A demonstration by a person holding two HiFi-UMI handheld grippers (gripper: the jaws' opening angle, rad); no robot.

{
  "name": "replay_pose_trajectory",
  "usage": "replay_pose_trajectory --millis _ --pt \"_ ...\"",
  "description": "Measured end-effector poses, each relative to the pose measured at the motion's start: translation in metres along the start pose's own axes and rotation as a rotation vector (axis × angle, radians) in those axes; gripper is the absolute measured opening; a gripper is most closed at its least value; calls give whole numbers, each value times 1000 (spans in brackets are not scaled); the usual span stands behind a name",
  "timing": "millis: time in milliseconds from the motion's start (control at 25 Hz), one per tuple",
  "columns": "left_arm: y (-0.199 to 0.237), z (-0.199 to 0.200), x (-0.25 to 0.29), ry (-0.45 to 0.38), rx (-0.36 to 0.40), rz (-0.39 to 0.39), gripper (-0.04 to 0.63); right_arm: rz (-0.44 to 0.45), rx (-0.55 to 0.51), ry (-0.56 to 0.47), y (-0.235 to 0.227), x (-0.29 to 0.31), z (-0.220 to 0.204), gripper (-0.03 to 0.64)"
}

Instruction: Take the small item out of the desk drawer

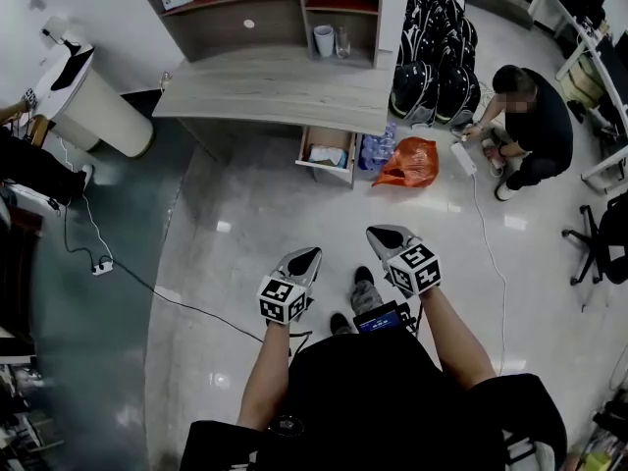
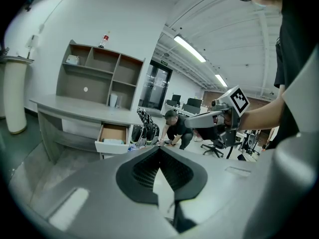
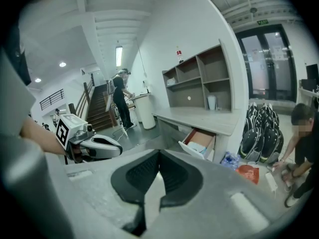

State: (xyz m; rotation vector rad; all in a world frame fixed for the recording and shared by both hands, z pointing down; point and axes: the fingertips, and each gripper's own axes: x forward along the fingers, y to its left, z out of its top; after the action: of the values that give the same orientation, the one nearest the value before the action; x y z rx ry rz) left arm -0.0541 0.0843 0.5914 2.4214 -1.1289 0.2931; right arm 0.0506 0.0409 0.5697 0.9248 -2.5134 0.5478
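The grey desk (image 1: 275, 91) stands well ahead of me, with its drawer (image 1: 329, 155) pulled open below the top. A small white and teal item (image 1: 327, 154) lies inside the drawer. The drawer also shows in the left gripper view (image 2: 113, 139) and the right gripper view (image 3: 199, 143). My left gripper (image 1: 306, 255) and right gripper (image 1: 386, 234) hover side by side above the floor, far short of the desk. Both are shut with nothing between their fingers. Each appears in the other's view: the right gripper (image 2: 219, 116) and the left gripper (image 3: 94, 146).
An orange bag (image 1: 409, 163) and a pack of water bottles (image 1: 375, 150) lie right of the drawer. A person (image 1: 525, 126) crouches at the right beside black bags (image 1: 437, 57). A cable and power strip (image 1: 102, 266) cross the floor on the left. An office chair (image 1: 599, 238) stands at the right.
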Motion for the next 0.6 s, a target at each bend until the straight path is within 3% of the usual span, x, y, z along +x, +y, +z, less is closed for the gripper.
replay_pose_trajectory --millis 600 --pt "48 52 77 8 -15 86 2 94 0 22 -84 57 44 3"
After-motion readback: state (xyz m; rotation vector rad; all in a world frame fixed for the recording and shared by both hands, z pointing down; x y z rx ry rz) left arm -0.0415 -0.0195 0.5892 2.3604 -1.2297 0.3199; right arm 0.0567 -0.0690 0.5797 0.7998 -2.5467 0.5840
